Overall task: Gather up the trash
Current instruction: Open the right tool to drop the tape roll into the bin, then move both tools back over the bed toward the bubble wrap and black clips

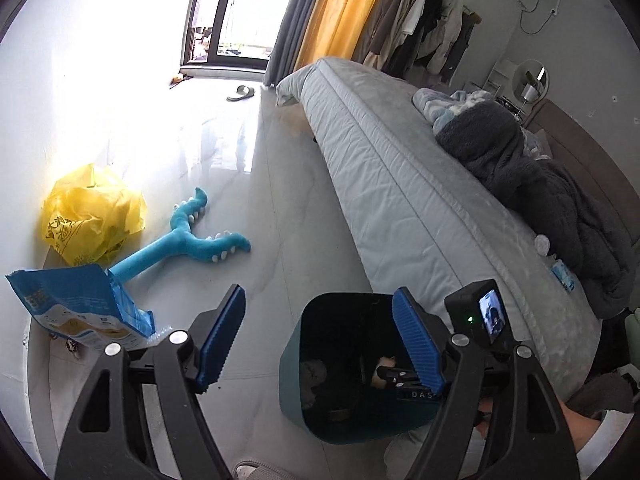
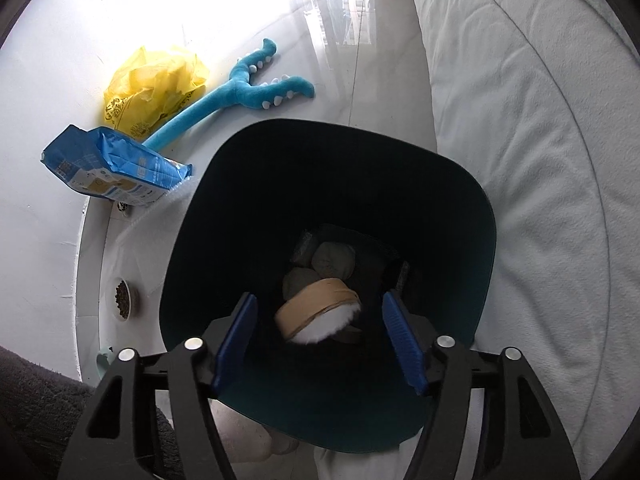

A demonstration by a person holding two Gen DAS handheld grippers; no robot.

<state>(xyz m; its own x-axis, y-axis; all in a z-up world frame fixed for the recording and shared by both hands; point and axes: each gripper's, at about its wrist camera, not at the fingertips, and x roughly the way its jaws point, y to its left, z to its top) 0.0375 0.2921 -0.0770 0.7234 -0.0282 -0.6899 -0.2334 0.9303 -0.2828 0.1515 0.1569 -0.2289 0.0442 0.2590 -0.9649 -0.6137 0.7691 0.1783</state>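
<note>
A dark teal trash bin stands on the floor beside the bed. My left gripper hovers above and left of it, open, with nothing between its fingers. My right gripper points down into the bin and is open. A beige band with a white fluffy pad lies loose between its jaws, clear of both pads. Under it are crumpled grey paper balls. On the floor to the left lie a yellow plastic bag, a blue packet and a blue plush toy.
The bed with a grey blanket runs along the right. A small bowl of pet food sits on a white round mat left of the bin. A slipper lies near the window. A person's sleeve shows at bottom right.
</note>
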